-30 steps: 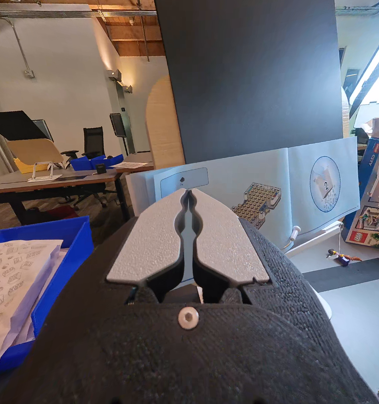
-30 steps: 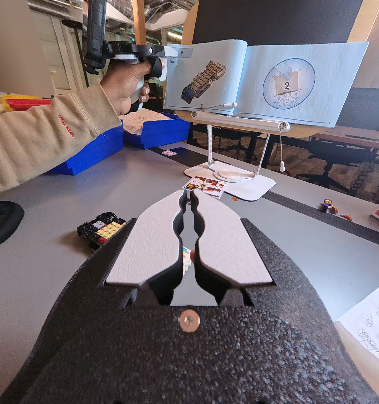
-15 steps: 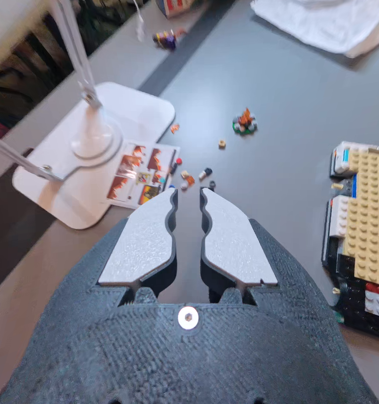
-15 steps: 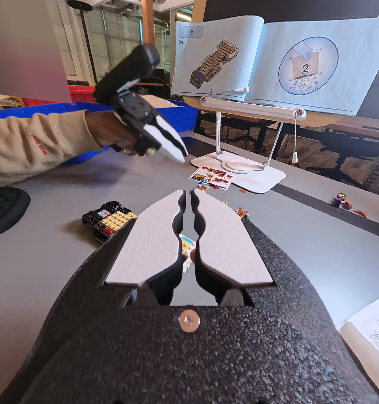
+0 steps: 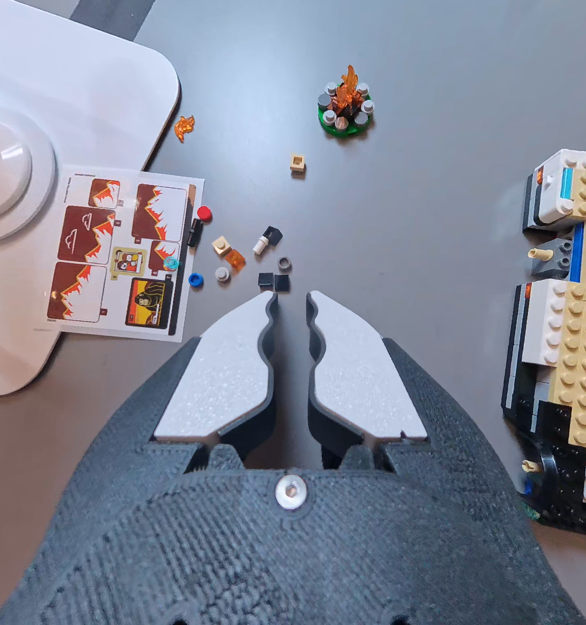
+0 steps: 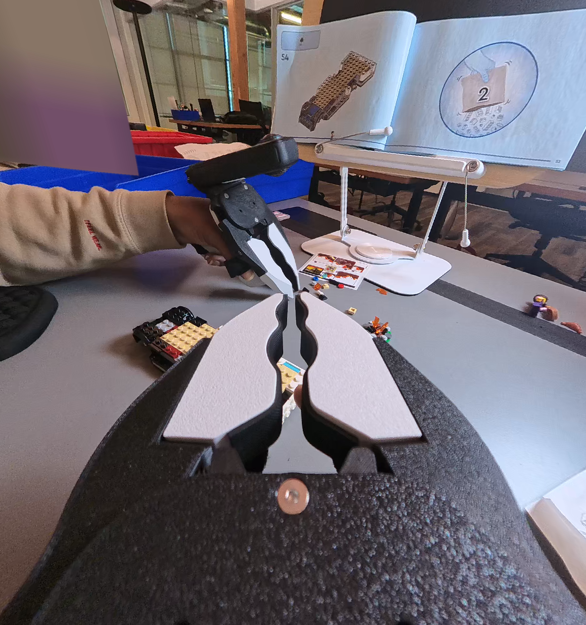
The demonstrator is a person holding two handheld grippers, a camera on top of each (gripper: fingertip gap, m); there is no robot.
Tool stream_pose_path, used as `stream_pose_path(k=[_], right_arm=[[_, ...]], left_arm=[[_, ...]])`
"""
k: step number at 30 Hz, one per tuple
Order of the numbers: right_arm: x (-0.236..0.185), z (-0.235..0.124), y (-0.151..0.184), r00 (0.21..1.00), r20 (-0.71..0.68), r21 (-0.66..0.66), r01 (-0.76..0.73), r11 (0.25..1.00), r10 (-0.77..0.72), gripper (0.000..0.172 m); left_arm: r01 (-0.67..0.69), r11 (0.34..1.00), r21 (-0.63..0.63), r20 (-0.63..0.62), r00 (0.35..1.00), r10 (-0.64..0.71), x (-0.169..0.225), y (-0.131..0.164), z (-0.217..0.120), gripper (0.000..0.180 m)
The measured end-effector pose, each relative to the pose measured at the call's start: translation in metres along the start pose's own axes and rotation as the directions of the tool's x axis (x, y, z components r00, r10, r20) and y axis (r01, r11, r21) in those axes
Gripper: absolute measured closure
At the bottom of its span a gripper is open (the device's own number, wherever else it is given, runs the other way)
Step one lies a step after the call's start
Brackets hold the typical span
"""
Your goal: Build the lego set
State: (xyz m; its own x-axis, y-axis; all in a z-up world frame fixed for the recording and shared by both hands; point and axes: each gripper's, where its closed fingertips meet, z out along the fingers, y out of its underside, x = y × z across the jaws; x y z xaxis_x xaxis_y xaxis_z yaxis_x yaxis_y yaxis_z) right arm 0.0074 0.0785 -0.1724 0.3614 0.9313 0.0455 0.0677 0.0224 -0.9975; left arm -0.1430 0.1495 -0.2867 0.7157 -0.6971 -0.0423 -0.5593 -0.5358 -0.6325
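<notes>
Left gripper (image 5: pixel 291 295): fingers parted, nothing between them, tips pointing down at the grey table (image 5: pixel 420 101). Two small black square tiles (image 5: pixel 274 281) lie just beyond the left fingertip, apart from it. Scattered small bricks and a sticker sheet (image 5: pixel 122 250) lie further left.

Right gripper (image 6: pixel 291 299): fingers almost closed, narrow slit, nothing gripped. A tan-and-black brick vehicle (image 6: pixel 173 334) lies beside and under it.

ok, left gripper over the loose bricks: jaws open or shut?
Open. The left gripper shows bare table between its fingertips, nothing held; two small black tiles lie just ahead.
</notes>
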Motion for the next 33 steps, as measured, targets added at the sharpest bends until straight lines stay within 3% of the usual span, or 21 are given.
stream_pose_path(k=[9, 12, 17, 29, 33], right_arm=[[0.000, -0.001, -0.001, 1.000, 0.007, 0.000, -0.001, 1.000, 0.001, 0.168], [0.000, -0.001, 0.000, 1.000, 0.009, -0.003, -0.002, 1.000, 0.002, 0.167], [0.000, -0.001, 0.000, 1.000, 0.010, -0.004, 0.005, 1.000, -0.005, 0.168], [-0.007, -0.001, -0.001, 0.999, 0.025, -0.003, 0.020, 1.000, -0.020, 0.168], [-0.010, 0.001, 0.002, 0.999, 0.027, -0.012, 0.026, 1.000, -0.026, 0.168]], left_arm=[[0.015, 0.999, -0.033, -0.026, 1.000, -0.016, -0.002, -0.008, 0.007, 0.163], [0.005, 0.999, -0.041, -0.050, 0.999, -0.007, 0.002, -0.009, 0.008, 0.172], [-0.037, 0.999, -0.032, -0.051, 0.998, 0.036, 0.017, -0.001, -0.003, 0.173], [-0.041, 0.996, -0.076, -0.111, 0.993, 0.032, 0.091, 0.076, -0.084, 0.173], [-0.043, 0.996, -0.072, -0.156, 0.987, 0.032, 0.129, 0.091, -0.093, 0.173]])
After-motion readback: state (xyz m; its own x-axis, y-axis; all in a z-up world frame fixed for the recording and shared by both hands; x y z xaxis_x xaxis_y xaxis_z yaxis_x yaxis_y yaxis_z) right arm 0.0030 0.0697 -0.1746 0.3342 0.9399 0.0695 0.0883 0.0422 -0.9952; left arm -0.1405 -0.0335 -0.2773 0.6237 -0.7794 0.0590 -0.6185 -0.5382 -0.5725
